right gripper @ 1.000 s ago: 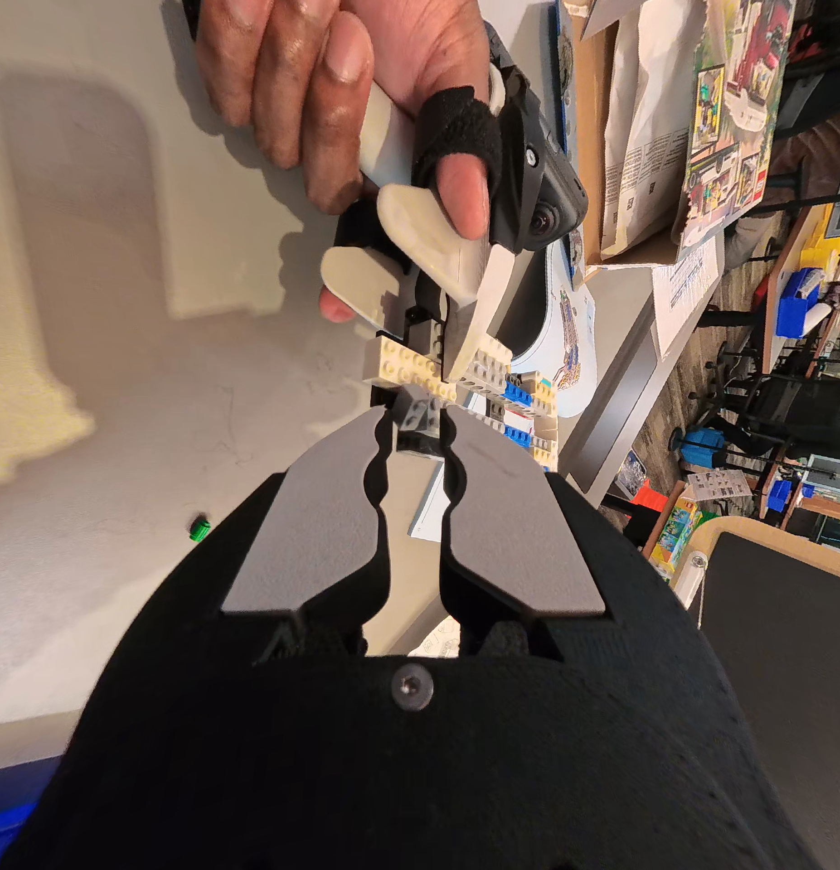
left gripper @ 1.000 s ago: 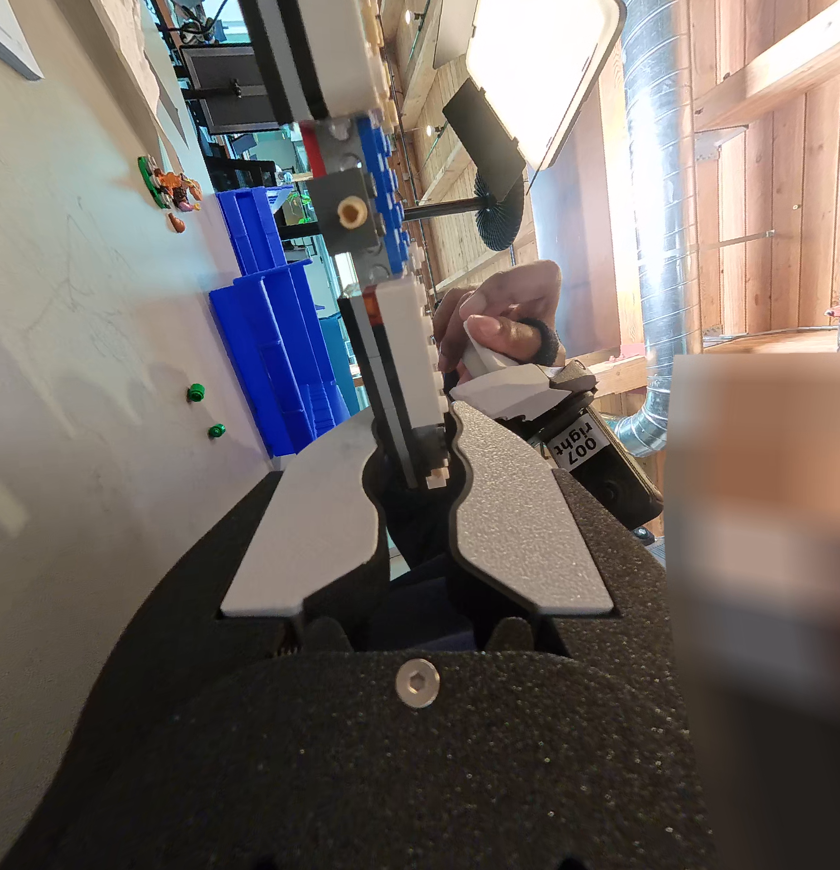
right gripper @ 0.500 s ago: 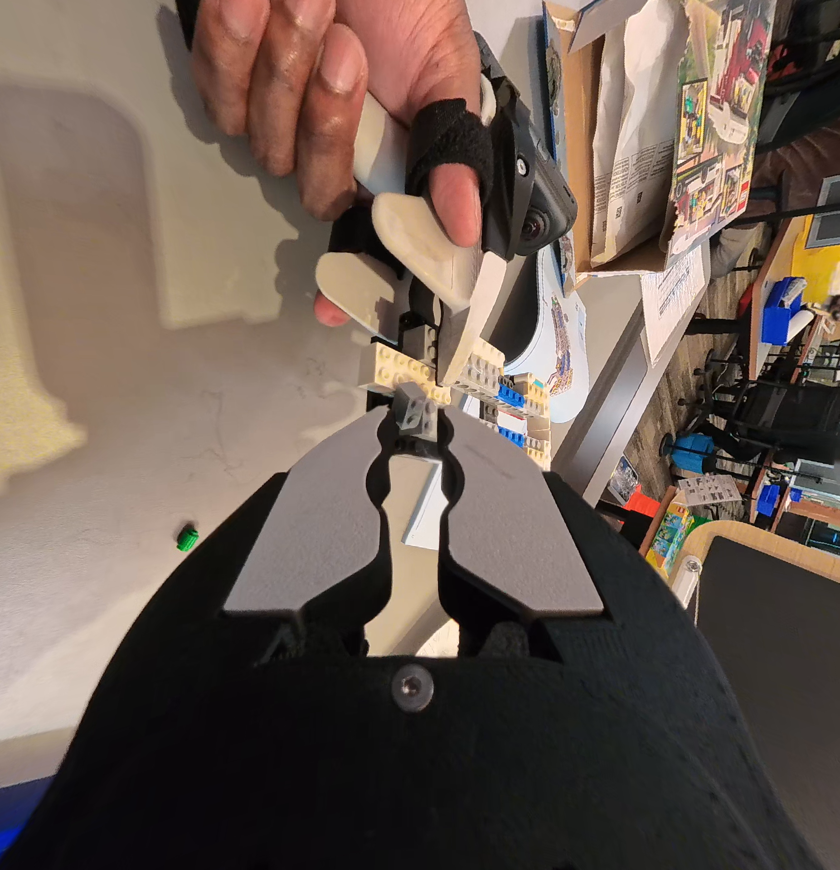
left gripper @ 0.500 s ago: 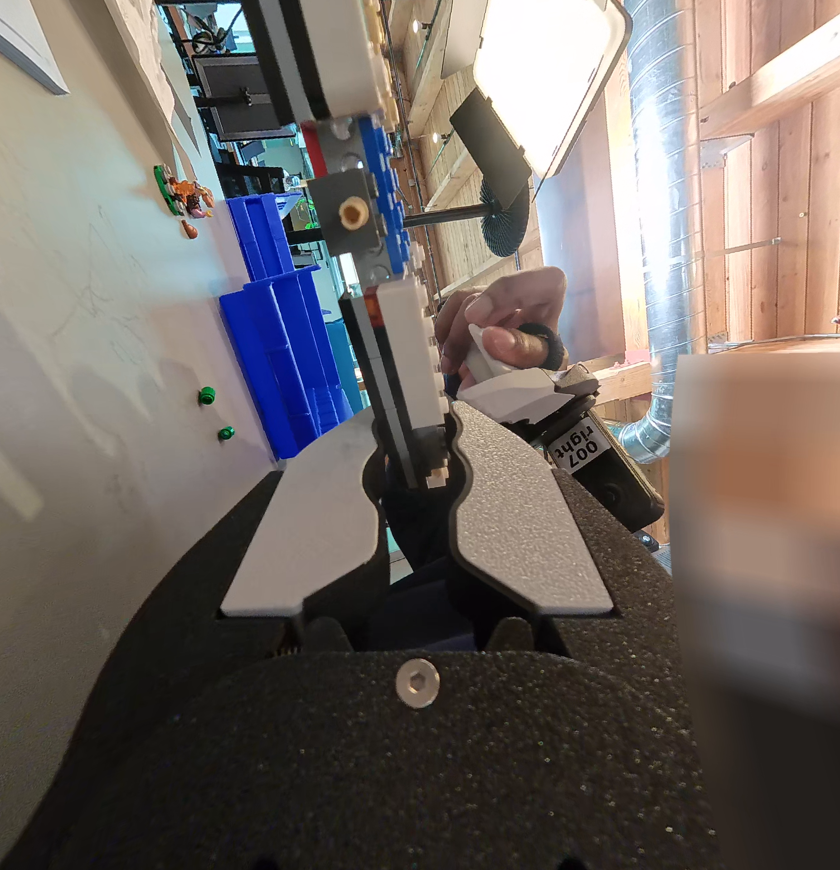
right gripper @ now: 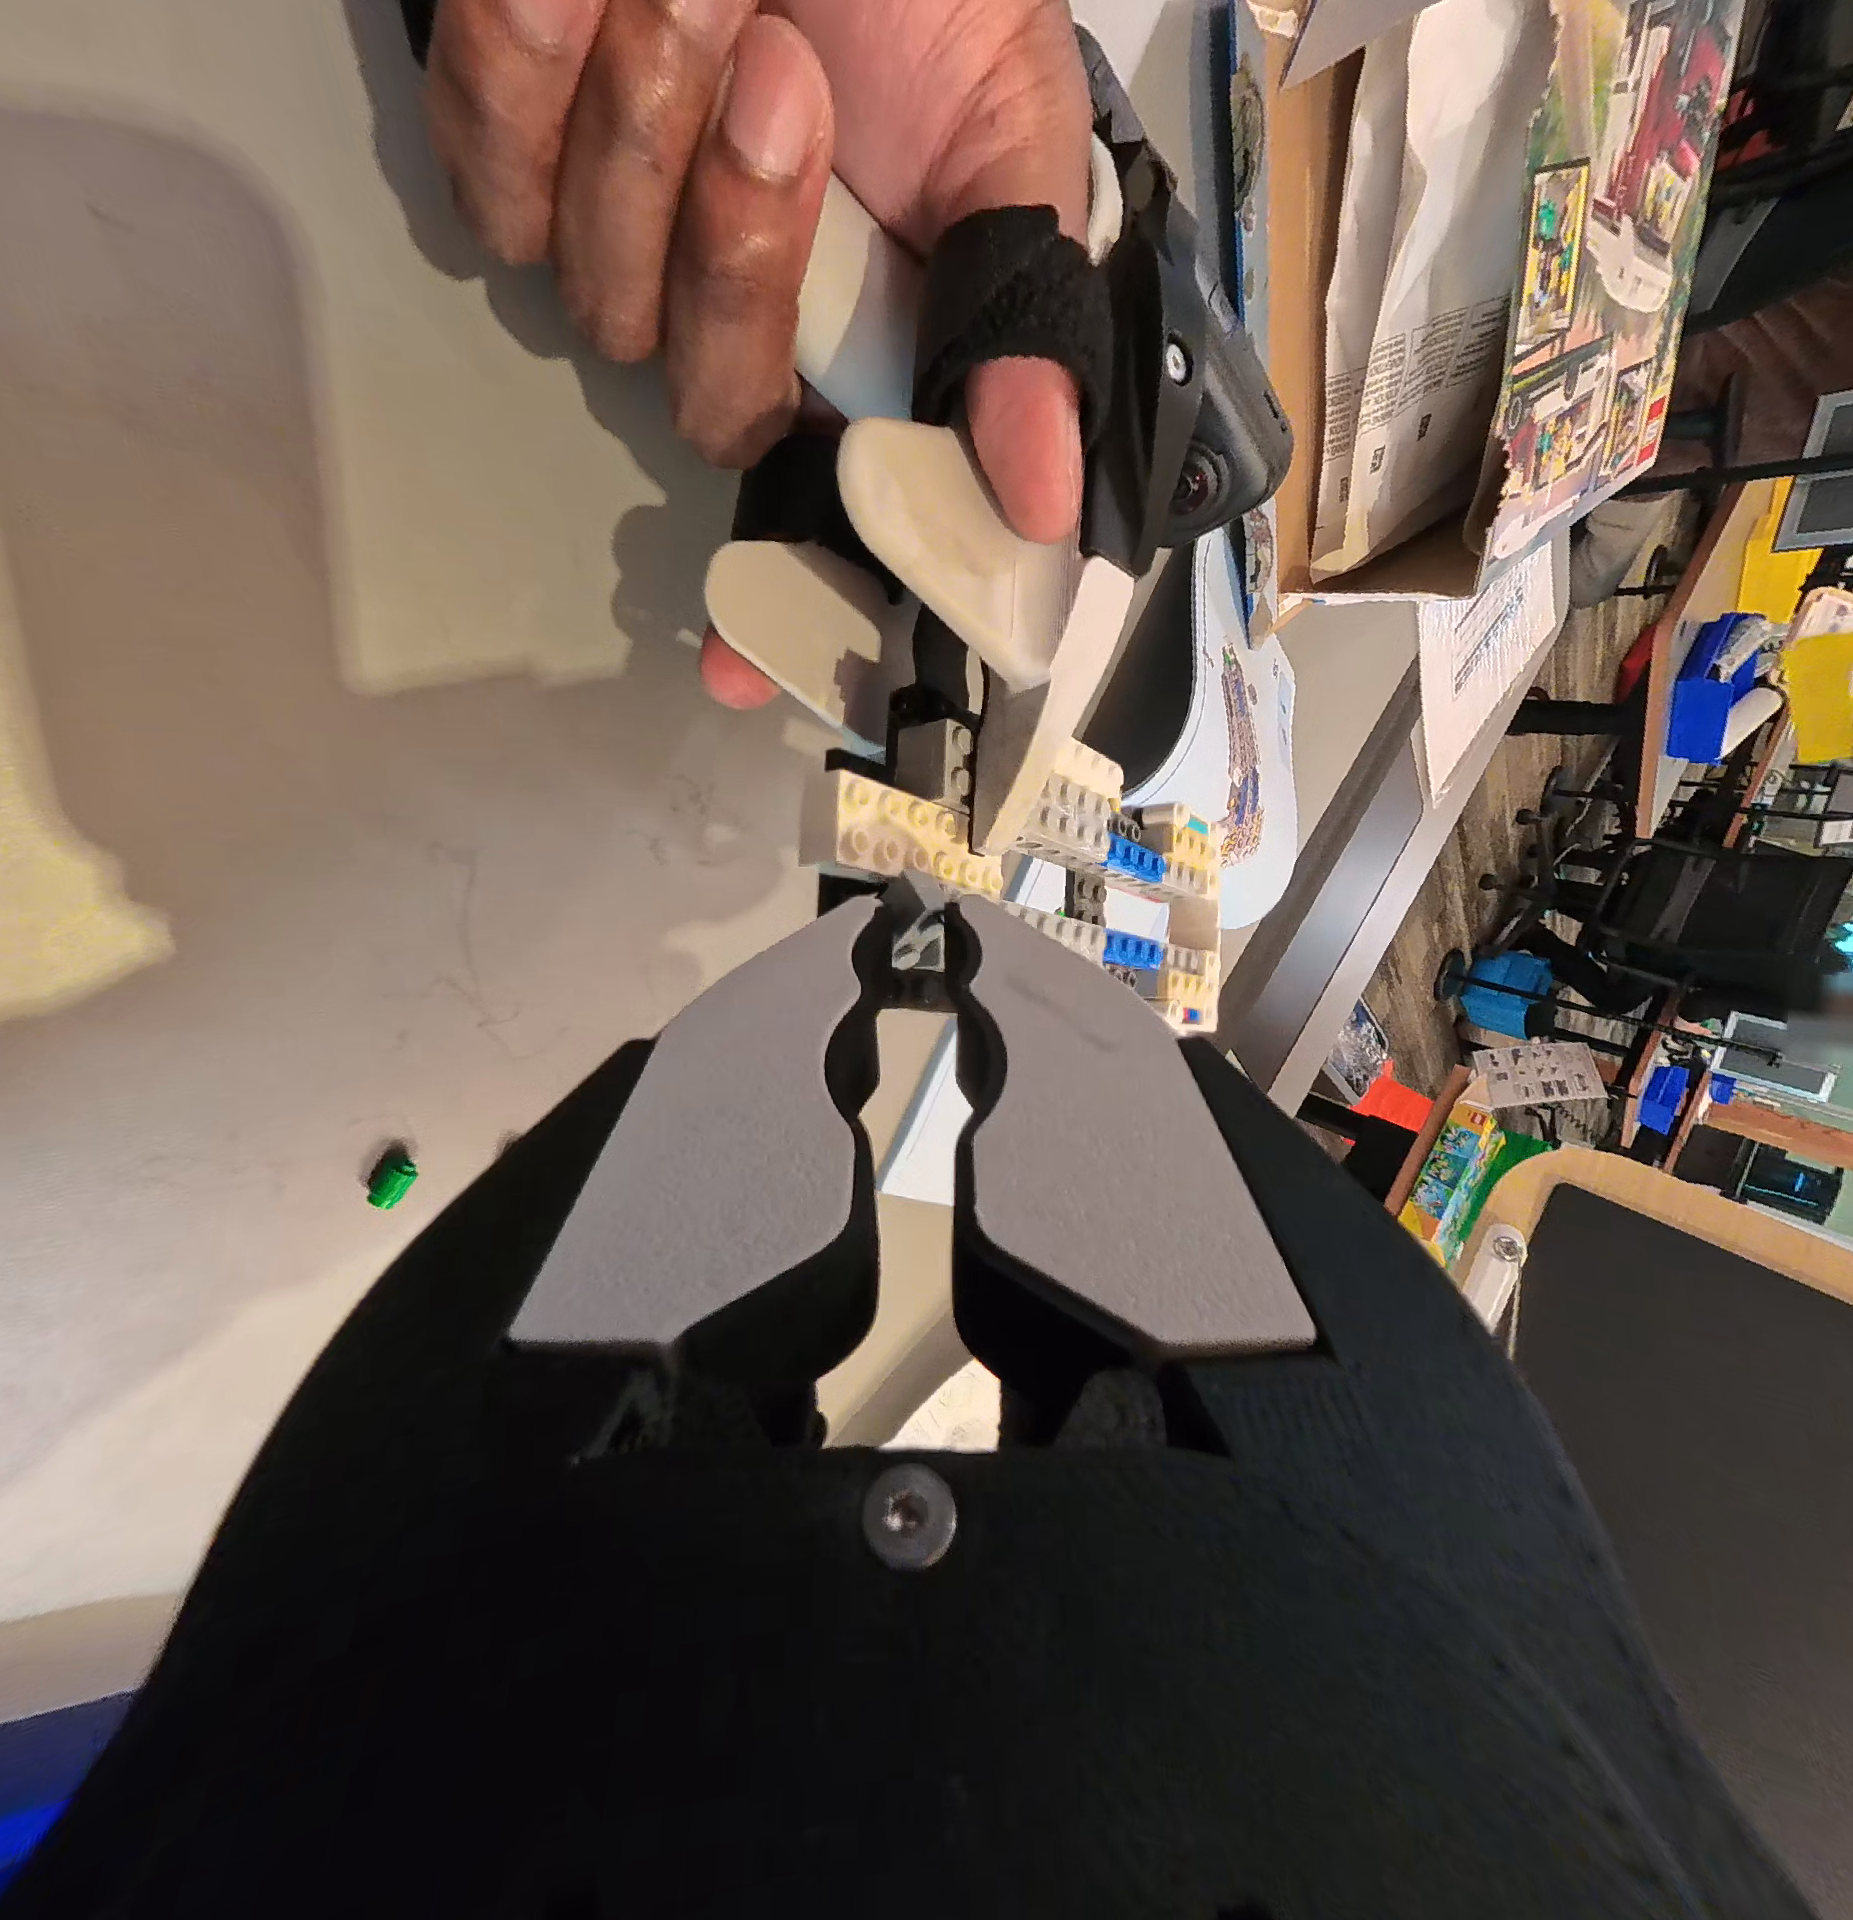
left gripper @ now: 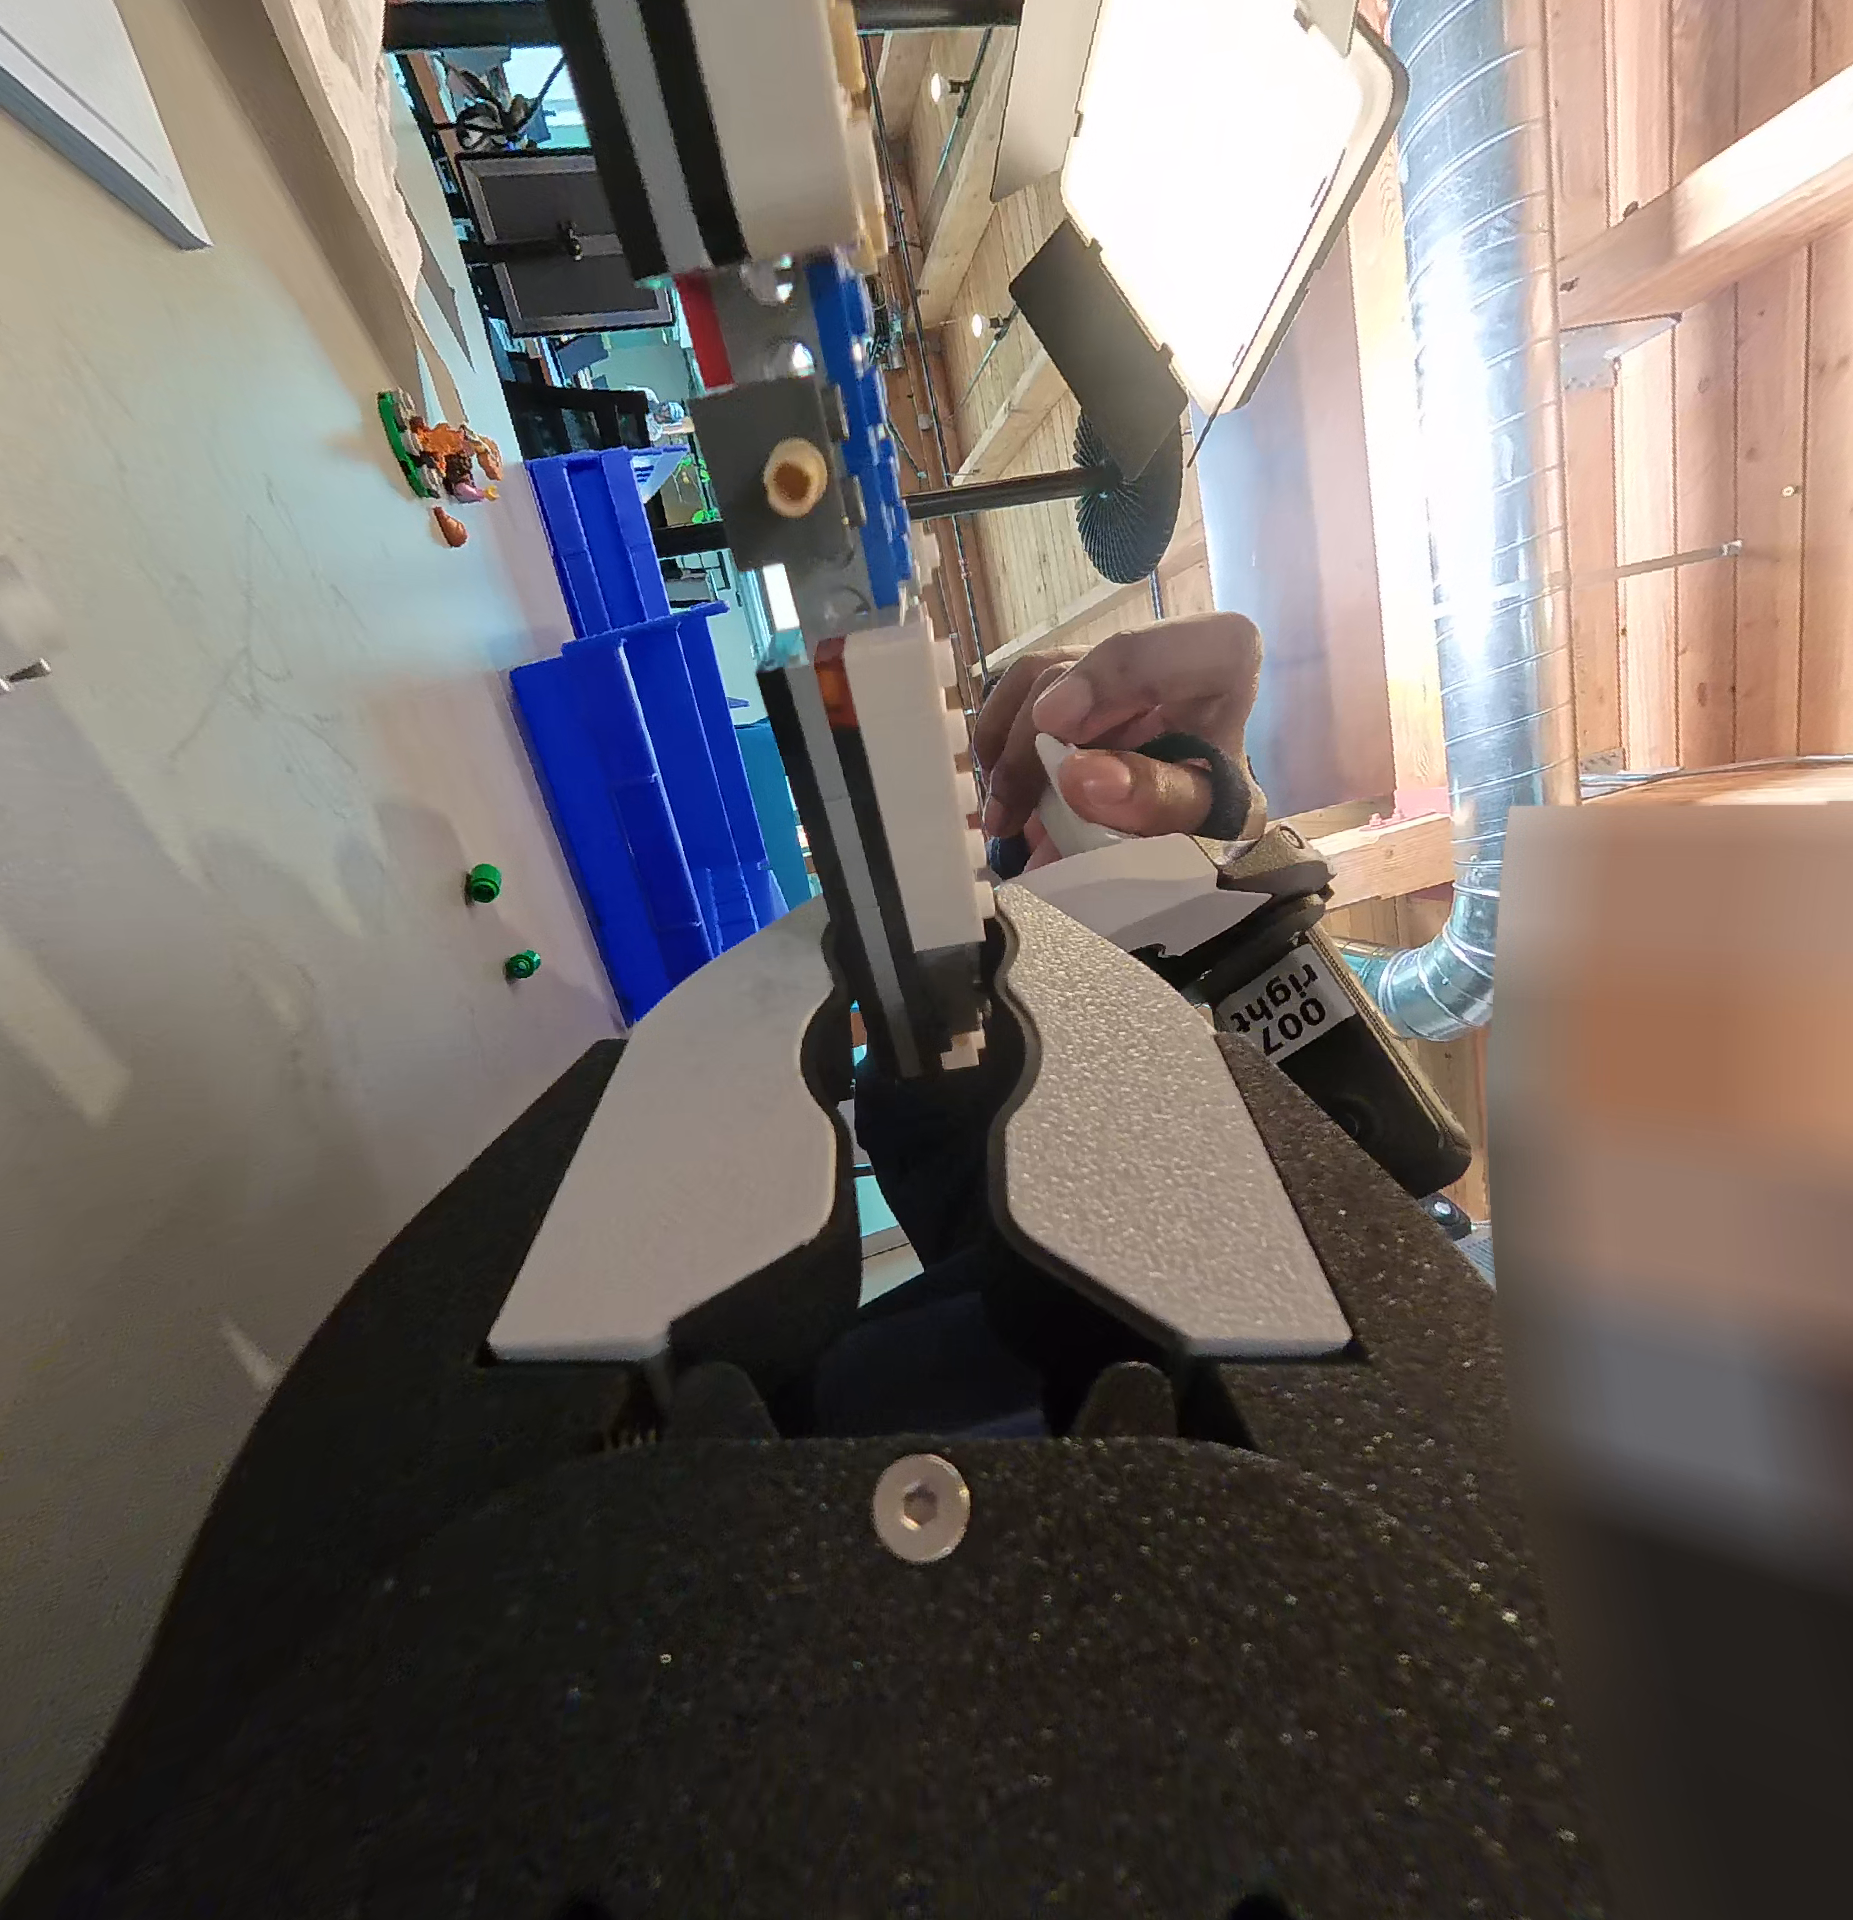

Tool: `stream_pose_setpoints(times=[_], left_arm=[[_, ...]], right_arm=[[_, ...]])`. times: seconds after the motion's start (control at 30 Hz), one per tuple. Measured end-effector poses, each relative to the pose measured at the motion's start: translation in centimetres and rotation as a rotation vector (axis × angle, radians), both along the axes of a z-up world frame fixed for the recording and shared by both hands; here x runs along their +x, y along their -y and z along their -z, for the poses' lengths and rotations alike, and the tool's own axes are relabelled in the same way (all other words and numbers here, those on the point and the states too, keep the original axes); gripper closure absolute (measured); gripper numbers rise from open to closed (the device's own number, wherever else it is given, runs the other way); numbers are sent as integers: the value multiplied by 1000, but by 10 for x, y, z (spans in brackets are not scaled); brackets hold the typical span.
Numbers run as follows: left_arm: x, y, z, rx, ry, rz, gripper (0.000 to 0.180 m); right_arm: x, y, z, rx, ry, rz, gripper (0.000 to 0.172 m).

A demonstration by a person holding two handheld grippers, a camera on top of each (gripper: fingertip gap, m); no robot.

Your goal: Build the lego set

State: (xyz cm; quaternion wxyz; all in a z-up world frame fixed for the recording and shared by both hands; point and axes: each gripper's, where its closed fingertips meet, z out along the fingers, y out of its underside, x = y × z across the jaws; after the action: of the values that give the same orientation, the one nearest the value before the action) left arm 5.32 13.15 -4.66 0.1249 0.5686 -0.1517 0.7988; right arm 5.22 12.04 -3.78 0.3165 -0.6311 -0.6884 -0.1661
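Tabletop [left gripper: 174, 831] at far left, strewn with green studs [left gripper: 482, 884]. Left gripper [left gripper: 917, 997] clamped on brick assembly [left gripper: 901, 810], lifted clear, apparently steadying it: white, grey, blue, black layers. Right gripper [right gripper: 917, 935] pinching small grey piece [right gripper: 920, 940] against its studded cream face.

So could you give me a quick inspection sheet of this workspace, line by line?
Surface: pale tabletop, scuffed.
Job's things: toy brick model in white, grey, black and blue; a small grey brick.
Clutter: loose green studs, a small figure piece, blue bins, a torn cardboard box and printed sheets.
Grippers: left gripper clamps the model's end; right gripper is closed on the small grey brick, at the model's edge.
Cables: nothing seen.
Surroundings: lamp panel, metal duct, wooden wall.
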Motion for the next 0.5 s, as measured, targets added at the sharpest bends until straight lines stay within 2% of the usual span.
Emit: stream_pose_setpoints(times=[0.5], left_arm=[[-1, -4, -2, -45, 17, -17, 159]], right_arm=[[1, -4, -2, 50, 64, 6, 161]])
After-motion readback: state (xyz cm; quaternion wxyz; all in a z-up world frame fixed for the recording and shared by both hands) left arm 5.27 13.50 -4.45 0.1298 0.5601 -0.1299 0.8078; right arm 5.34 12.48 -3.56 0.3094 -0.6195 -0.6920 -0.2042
